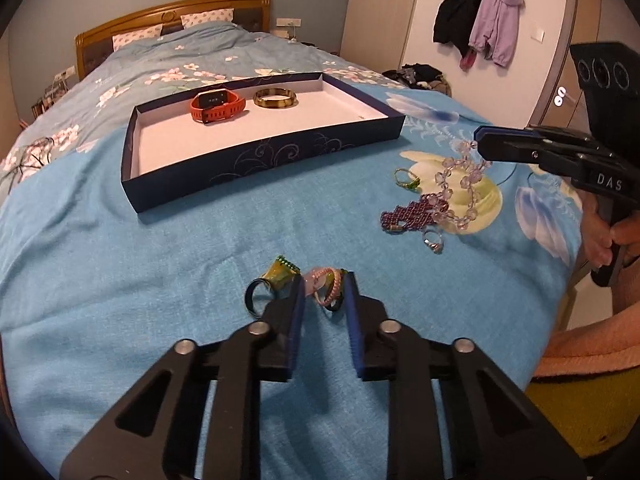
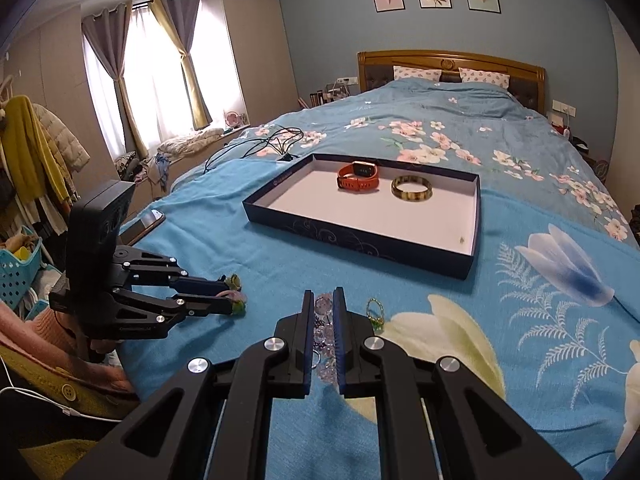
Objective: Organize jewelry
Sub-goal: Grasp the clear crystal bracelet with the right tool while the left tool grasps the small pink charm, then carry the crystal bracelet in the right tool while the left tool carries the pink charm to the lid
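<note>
Sorting is under way but far from finished: two pieces, an orange watch (image 1: 216,105) and a gold bangle (image 1: 275,98), already lie inside the dark blue tray (image 1: 256,160) on the bed (image 1: 120,280), side by side near its far wall, the watch left of the bangle. Everything else sits on the bedspread in front of the tray. Nearest its front left stretch, the left hand-held gripper (image 1: 325,292) has narrowed onto a pink beaded bracelet (image 1: 329,286), with a green-and-yellow ring (image 1: 280,274) just beside its left finger. Off the tray's front right corner lie a small green ring (image 1: 406,179), a purple beaded bracelet (image 1: 412,210) and a silver ring (image 1: 434,242). Farthest right, the right hand-held gripper (image 2: 323,308) is clamped on a strand of clear lilac crystal beads (image 1: 460,184), which hangs in a loose loop, its lower end draped over the purple bracelet
</note>
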The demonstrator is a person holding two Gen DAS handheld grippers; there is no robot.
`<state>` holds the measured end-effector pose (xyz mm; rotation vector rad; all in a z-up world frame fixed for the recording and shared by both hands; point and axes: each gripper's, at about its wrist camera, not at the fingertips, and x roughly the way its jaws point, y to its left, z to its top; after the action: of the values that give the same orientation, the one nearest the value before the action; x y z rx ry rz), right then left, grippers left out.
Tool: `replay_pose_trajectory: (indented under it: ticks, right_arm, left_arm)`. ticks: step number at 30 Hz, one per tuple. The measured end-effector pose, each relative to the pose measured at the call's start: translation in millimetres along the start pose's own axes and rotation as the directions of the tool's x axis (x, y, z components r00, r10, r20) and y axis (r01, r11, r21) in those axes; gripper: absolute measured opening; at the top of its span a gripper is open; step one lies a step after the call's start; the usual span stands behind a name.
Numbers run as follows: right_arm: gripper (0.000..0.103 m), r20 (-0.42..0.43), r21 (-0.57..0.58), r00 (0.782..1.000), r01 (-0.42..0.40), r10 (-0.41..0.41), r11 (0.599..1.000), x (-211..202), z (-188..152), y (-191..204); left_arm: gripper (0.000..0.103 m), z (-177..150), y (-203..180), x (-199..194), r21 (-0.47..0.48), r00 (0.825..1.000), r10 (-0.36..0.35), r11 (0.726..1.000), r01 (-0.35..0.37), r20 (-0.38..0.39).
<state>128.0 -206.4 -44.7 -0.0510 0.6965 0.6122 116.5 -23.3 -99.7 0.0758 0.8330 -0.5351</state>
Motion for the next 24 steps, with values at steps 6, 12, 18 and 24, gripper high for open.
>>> replay_pose_trajectory:
  ticks: [6,12,18,24]
  right_arm:
    - [0.008,0.027,0.005,1.000,0.000,0.000,1.000,-3,5,-2]
    - [0.008,0.050,0.020,0.999,-0.012,0.011,1.000,-4,10,-4]
    - [0.008,0.070,0.016,0.997,-0.028,0.027,0.999,-3,16,-2]
    - [0.008,0.090,0.016,0.995,-0.040,0.038,0.999,-3,25,-2]
  left_arm:
    - [0.005,3,5,-4,-0.028,1.000,-0.019,0.999,0.019,0.011]
    - [0.004,7,13,-19,-0.065,0.996,-0.071,0.995,0.075,0.052]
    - [0.004,12,18,-27,-0.092,0.992,-0.103,0.990,0.109,0.074]
    - [0.004,19,21,-32,-0.099,0.989,-0.106,0.988,0.116,0.098]
